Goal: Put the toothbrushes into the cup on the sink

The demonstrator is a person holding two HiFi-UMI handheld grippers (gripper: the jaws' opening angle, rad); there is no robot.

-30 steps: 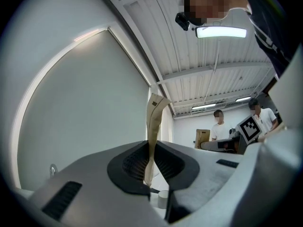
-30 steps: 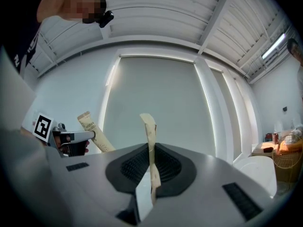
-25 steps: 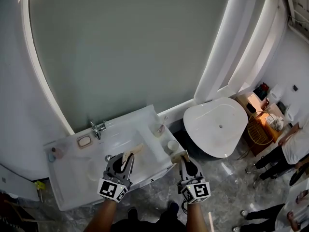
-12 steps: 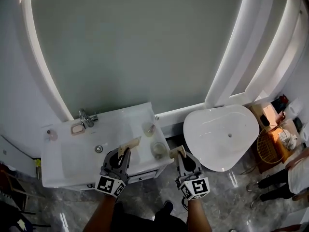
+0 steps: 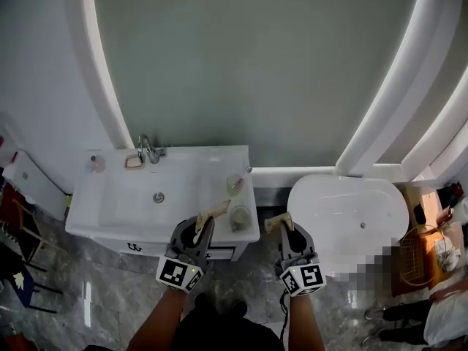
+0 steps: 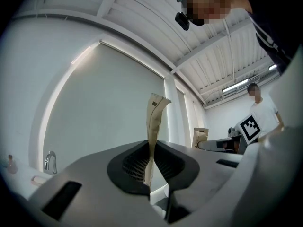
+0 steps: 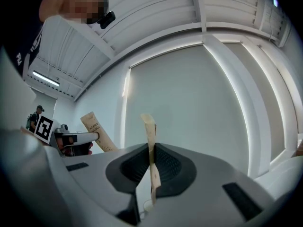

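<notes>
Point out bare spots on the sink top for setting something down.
Bare: the back ledge right of the faucet, and the basin. Crowded: the right ledge with cup and small container, the back-left corner with soap dish and bottle.

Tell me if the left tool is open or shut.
Shut. In the left gripper view the left tool is clamped on a paper-wrapped toothbrush, which sticks up from between its pads.
</notes>
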